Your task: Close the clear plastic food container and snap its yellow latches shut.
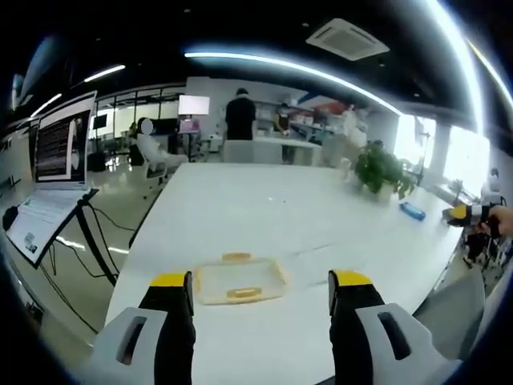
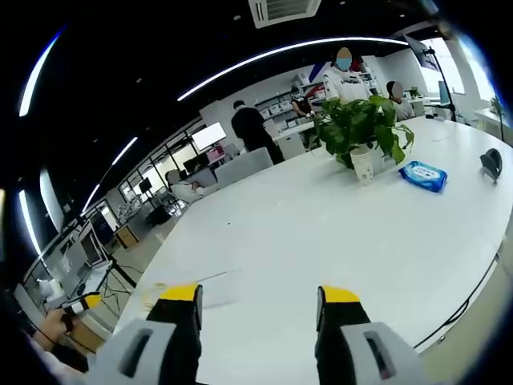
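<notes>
Two hand-held grippers are hovering over a white surface as a clear food container is waiting to be latched.

Nearest, the left hand-held gripper [image 1: 260, 293] is standing with jaws spread and empty, the clear container [image 1: 240, 280] lying flat on the surface [image 1: 264, 208] just beyond them, one yellow latch [image 1: 244, 292] facing the jaws and another [image 1: 236, 257] on the far side. It is looking light, thin-walled and probably slippery, so pressing down on the lid and pushing each latch looks safer than squeezing. The right hand-held gripper [image 2: 258, 303] is also spread and empty; farther off, a potted plant [image 2: 358, 128] and a blue packet [image 2: 422, 175] are sitting.
</notes>
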Demonstrator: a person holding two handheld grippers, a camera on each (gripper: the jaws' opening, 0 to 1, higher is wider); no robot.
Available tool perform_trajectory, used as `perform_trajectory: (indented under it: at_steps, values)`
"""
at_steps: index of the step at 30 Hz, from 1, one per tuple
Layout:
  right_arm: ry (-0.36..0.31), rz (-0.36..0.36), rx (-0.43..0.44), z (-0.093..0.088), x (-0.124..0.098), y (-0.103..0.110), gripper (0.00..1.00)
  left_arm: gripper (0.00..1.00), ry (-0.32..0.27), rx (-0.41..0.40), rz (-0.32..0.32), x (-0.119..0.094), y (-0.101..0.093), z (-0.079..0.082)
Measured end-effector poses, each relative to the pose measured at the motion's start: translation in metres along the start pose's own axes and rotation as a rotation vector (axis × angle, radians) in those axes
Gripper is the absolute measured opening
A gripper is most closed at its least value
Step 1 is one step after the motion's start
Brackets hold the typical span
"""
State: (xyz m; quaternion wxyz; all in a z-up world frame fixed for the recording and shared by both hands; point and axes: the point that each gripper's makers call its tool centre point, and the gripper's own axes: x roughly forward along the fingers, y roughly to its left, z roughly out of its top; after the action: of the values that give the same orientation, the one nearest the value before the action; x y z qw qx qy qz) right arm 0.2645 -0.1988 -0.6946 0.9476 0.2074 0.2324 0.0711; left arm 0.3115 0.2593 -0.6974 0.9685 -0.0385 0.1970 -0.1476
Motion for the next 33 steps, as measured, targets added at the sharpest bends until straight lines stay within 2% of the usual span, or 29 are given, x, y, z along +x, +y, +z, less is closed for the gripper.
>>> perform_trajectory:
  at_steps: [22,33]
  values:
    - [0.011,0.021,-0.012,-0.002,0.007,0.012,0.55,0.65,0.010,-0.003,-0.001,0.000,0.005,-0.002]
    - [0.000,0.041,-0.018,0.002,0.009,0.026,0.55,0.64,0.012,-0.015,0.004,0.000,0.011,-0.006]
